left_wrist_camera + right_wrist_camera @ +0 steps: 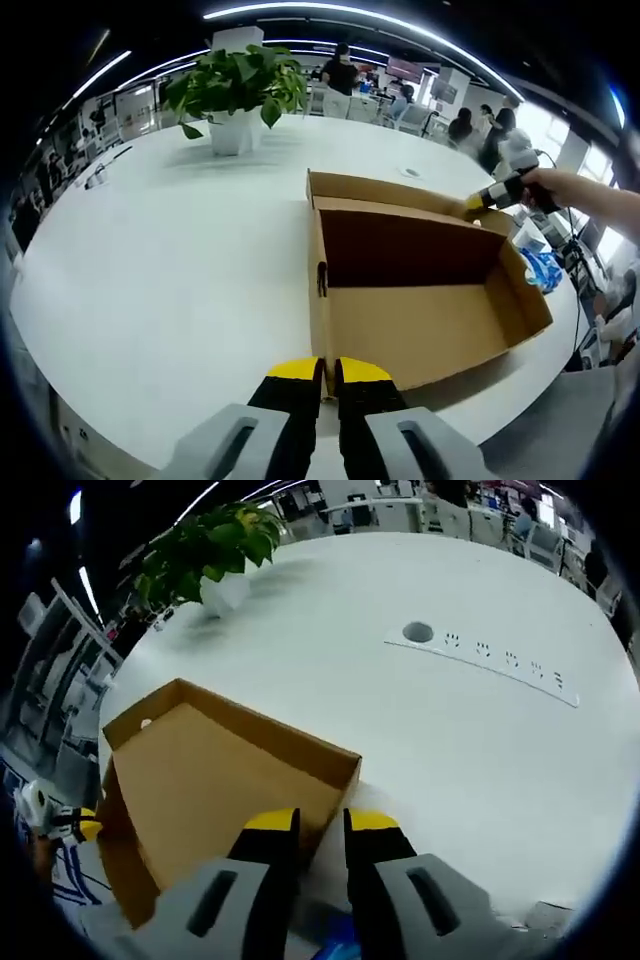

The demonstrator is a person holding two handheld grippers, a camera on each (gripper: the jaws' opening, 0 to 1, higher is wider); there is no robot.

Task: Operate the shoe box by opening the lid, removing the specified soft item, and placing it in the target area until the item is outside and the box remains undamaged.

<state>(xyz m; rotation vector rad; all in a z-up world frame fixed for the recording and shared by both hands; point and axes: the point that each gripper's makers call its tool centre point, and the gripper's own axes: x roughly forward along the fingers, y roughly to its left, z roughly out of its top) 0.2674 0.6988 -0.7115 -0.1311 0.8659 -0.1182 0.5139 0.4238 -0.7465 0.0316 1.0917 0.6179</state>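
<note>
Your left tool [330, 372] sits lowest in the left gripper view, yellow tips almost together with the near wall of the shoe box [420, 320] running up between them, so it reads as pinched on that thin cardboard edge; in the right gripper view your right tool [322, 822] has its jaws a narrow gap apart at the box corner, and the rim seems to enter the gap, but I cannot tell if it is actually gripping; the box stands open on the white surface [180, 270], close to its near edge, the lid folded back behind it and the inside looking bare brown cardboard; a crumpled blue-and-white thing [541, 270] lies just beside the box's right wall, outside it; it may be the soft item, but it is too small to be sure; judge the box as light and stiff but easy to crease or tear at corners and flaps, so hold walls near a corner and squeeze gently, don't twist; the soft thing should be light and limp and will sag, so take it by a bunched fold in the middle; no brand, label or readable writing shows on the box; a socket strip [485, 657] is set into the surface and a potted plant [237, 95] stands well apart at the far side.
</note>
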